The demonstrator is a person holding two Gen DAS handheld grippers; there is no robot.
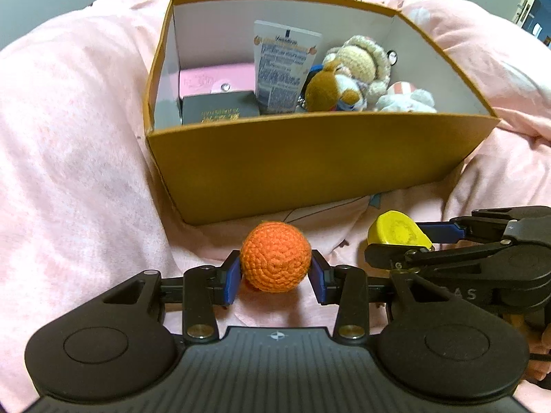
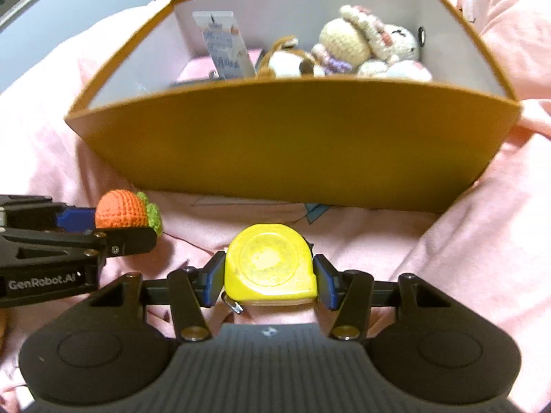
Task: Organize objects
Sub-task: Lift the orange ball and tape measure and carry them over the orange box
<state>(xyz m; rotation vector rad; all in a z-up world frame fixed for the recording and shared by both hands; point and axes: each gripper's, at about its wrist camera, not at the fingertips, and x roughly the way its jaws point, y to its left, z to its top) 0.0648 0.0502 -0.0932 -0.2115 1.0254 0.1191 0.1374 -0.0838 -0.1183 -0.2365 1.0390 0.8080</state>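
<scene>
While I am holding both loads low in front of the box (image 1: 310,158), the near wall is standing squarely in my way at 12 o'clock. My left hand-held gripper (image 1: 275,277) is closing its blue pads on the crochet ball (image 1: 274,258), squeezing it at the sides. My right hand-held gripper (image 2: 268,280) is pinching the tape measure (image 2: 270,265) the same way, both just above the pink bedding (image 1: 75,144).

I am judging the risks from here. The ball is soft and round, so it may be rolling out of a light pinch as I lift. The tape is hard and smooth, with its pads sitting on curved edges, so a tilt could be letting it slip. The two grippers are riding close together, each at the other's 3 or 9 o'clock, so lifting both at once could be knocking them. A low lift would be catching the wall and shoving the box, which is resting on yielding bedding.

Inside, plush toys (image 1: 358,75) are filling the 2 o'clock side, a tube (image 1: 284,65) is leaning at centre, and a pink case (image 1: 217,81) and a dark box (image 1: 220,112) are sitting at 10 o'clock, leaving little free floor.
</scene>
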